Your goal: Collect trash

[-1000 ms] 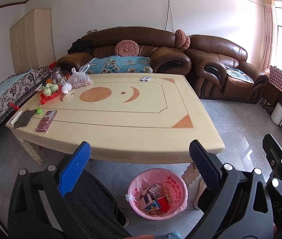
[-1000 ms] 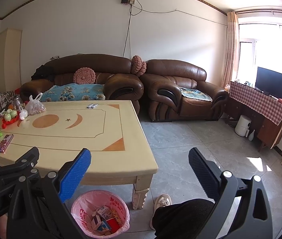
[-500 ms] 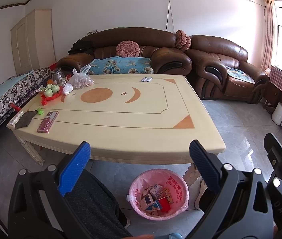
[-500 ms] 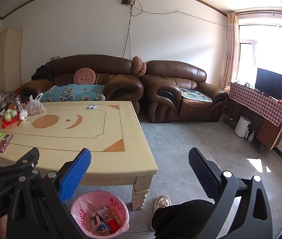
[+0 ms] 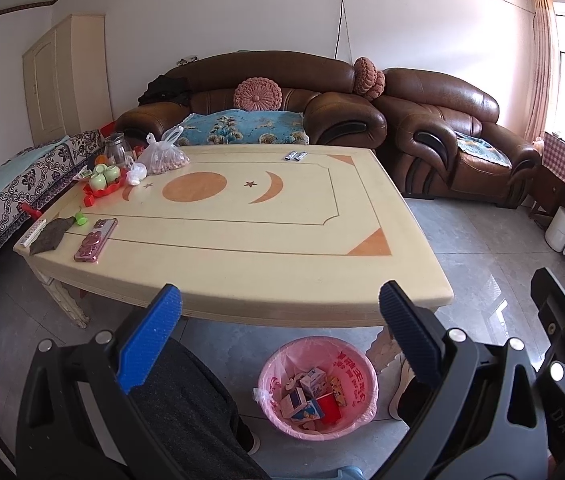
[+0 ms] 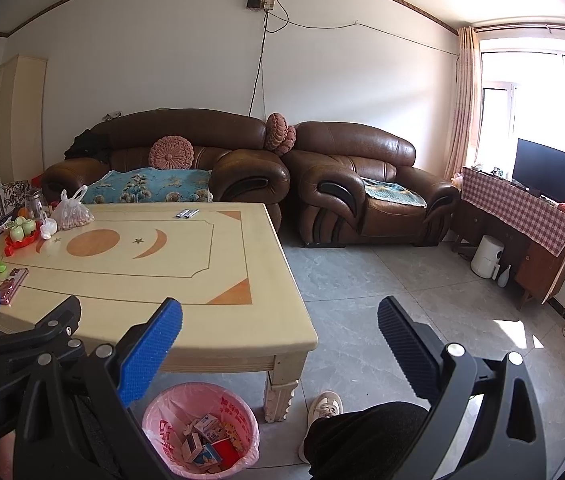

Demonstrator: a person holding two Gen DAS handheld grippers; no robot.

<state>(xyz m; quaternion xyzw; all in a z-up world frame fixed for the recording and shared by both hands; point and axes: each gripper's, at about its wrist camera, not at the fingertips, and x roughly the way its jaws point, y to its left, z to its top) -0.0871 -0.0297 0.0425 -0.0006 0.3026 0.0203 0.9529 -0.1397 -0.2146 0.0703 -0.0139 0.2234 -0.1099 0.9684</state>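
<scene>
A pink-lined waste bin (image 5: 356,368) (image 6: 238,408) stands on the floor under the near edge of the cream coffee table (image 5: 242,248) (image 6: 202,300). Small cartons and wrappers (image 5: 310,394) (image 6: 206,440) lie inside it. My left gripper (image 5: 280,330) hangs open above the bin and the table's front edge, nothing between its fingers. My right gripper (image 6: 280,330) is open too, held over the table's right corner and the floor, empty. Two small packets (image 5: 295,155) (image 6: 186,213) lie at the table's far edge.
At the table's left end sit a pink phone (image 5: 95,239), a dark cloth (image 5: 47,236), a red tray with green cups (image 5: 103,180) and a plastic bag (image 5: 163,157). Brown sofas (image 5: 266,100) stand behind. A person's dark-trousered knees (image 5: 186,412) and shoe (image 6: 324,404) are close below.
Both views have drifted very slightly; the table and bin sit a touch higher and further right in the left view. Both grippers stay open and empty.
</scene>
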